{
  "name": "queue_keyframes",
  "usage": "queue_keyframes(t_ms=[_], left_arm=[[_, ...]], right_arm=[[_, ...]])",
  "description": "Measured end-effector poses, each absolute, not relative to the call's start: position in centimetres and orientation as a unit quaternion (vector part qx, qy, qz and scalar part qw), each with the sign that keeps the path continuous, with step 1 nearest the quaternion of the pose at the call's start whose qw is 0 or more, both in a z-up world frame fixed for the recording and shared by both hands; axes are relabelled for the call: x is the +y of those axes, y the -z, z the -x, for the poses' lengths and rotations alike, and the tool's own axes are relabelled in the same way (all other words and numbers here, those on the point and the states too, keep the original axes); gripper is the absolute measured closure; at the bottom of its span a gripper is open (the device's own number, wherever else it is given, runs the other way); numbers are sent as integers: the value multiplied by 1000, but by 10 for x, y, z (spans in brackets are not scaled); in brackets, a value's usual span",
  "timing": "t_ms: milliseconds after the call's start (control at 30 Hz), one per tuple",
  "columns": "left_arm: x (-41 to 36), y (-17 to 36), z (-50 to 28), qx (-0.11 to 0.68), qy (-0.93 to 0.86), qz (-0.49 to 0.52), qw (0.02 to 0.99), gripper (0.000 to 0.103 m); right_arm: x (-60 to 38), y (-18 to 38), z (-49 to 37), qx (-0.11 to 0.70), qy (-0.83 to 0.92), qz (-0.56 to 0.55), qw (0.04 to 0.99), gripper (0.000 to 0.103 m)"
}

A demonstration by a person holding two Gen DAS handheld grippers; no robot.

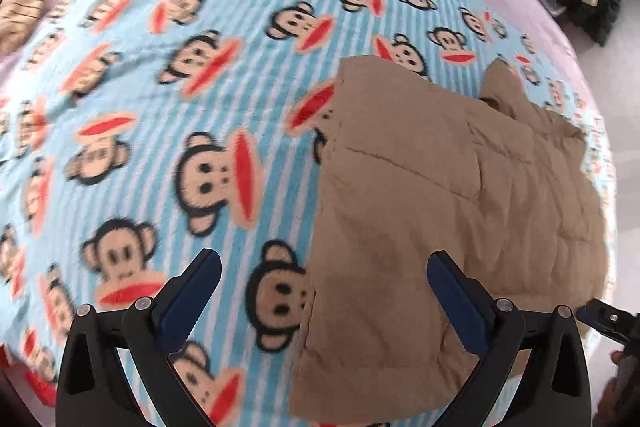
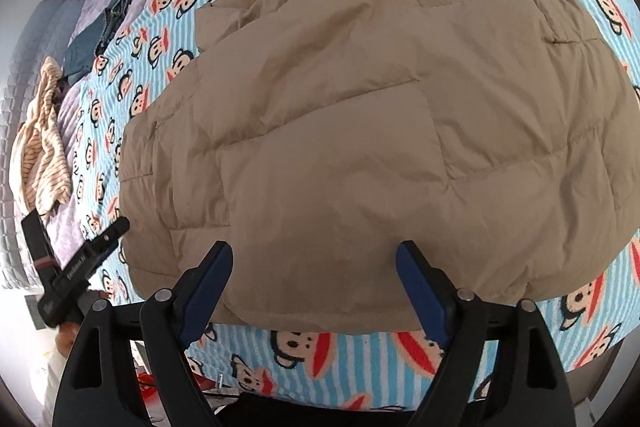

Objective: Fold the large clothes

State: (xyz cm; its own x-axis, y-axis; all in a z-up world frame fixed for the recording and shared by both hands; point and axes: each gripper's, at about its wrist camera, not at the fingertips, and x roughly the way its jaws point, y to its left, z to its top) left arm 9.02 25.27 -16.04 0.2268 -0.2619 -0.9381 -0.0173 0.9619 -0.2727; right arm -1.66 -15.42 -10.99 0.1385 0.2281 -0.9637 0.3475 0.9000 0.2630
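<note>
Lying spread across the centre of the right-wrist frame on a monkey-print blanket (image 2: pixel 360 351), tan quilted puffer jacket (image 2: pixel 380 131), apparently folded partway lengthwise, crosswise folds judged outstanding; left gripper (image 1: pixel 324 267) and right gripper (image 2: pixel 314 259) both spread wide, grasping nothing, poised over its near hem.

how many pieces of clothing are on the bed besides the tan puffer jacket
2: a cream striped garment crumpled at the bed's left edge in the right wrist view, and dark blue jeans further up that same side. The jacket may hide others.
</note>
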Motion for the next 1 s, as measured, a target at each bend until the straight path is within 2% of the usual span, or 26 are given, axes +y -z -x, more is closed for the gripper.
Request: queue_keyframes(t_ms=[233, 500, 567, 633, 667, 700, 733, 767, 800, 1000], left_arm=[[253, 205, -119, 651, 202, 188, 707, 0], [225, 240, -131, 684, 256, 207, 651, 0], [219, 240, -130, 685, 271, 206, 644, 21], [215, 239, -129, 684, 293, 226, 629, 63], [214, 237, -128, 680, 301, 241, 623, 68], [212, 232, -126, 675, 304, 241, 628, 73], [211, 227, -126, 671, 305, 234, 634, 76], [209, 222, -125, 668, 306, 229, 639, 77], [208, 216, -123, 665, 306, 226, 643, 78], [199, 174, -116, 648, 309, 214, 663, 78]], right_arm=[[-149, 112, 19, 666, 42, -205, 716, 17], [-141, 115, 19, 671, 46, -190, 716, 17], [-140, 113, 18, 667, 48, -185, 720, 17], [-141, 108, 15, 657, 56, -179, 730, 17], [-143, 106, 14, 653, 61, -177, 734, 17], [-146, 104, 11, 645, 69, -175, 741, 25], [-149, 101, 8, 635, 73, -177, 749, 37], [-152, 102, 4, 629, 76, -177, 753, 71], [-155, 103, 0, 627, 78, -176, 755, 83], [-176, 117, -36, 577, 66, -178, 794, 85]])
